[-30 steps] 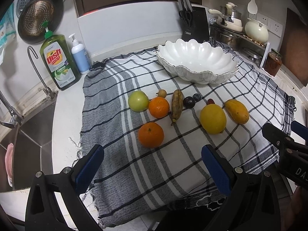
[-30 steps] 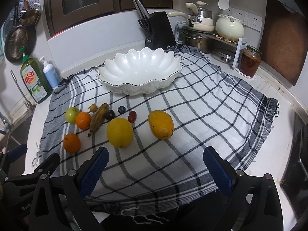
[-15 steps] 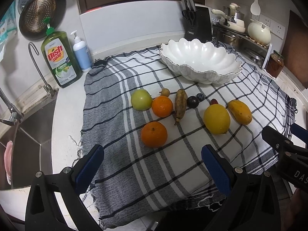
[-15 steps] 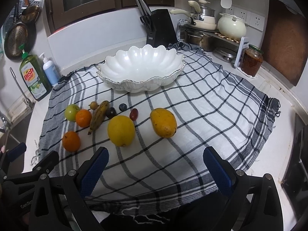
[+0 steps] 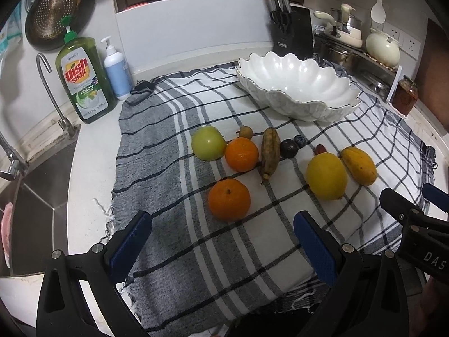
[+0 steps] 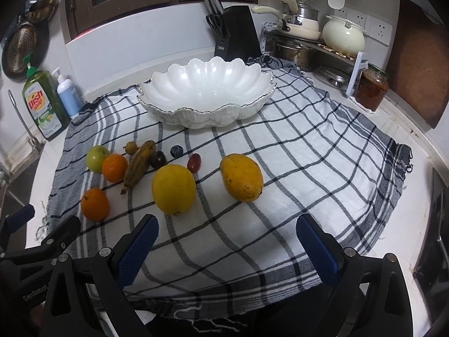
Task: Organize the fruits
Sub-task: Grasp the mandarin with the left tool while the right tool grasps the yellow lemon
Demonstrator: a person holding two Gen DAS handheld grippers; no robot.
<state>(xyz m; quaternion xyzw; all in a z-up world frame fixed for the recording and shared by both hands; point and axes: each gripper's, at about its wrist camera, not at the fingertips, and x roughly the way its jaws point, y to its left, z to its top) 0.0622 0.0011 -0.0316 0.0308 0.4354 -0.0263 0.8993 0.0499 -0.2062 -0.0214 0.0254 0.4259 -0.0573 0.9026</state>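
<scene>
Fruits lie on a checked cloth (image 5: 224, 252) before an empty white scalloped bowl (image 5: 297, 84) (image 6: 206, 90). In the left wrist view: a near orange (image 5: 229, 199), a second orange (image 5: 242, 154), a green apple (image 5: 208, 143), a brown banana (image 5: 270, 151), a dark plum (image 5: 288, 148), a large yellow fruit (image 5: 326, 175) and a mango (image 5: 359, 165). The right wrist view shows the yellow fruit (image 6: 174, 189) and mango (image 6: 242, 177) nearest. My left gripper (image 5: 221, 241) is open and empty, just short of the near orange. My right gripper (image 6: 227, 241) is open and empty near the cloth's front edge.
A green dish soap bottle (image 5: 82, 81) and a pump bottle (image 5: 116, 70) stand at the back left beside a sink (image 5: 36, 196) and tap. A knife block (image 5: 293, 32), pots on a rack (image 6: 308, 36) and a jar (image 6: 371, 90) stand at the back right.
Both grippers have moved forward over the cloth toward the fruit; the fruits look larger and nearer. Nothing has been taken hold of, and the jaws stay open.
</scene>
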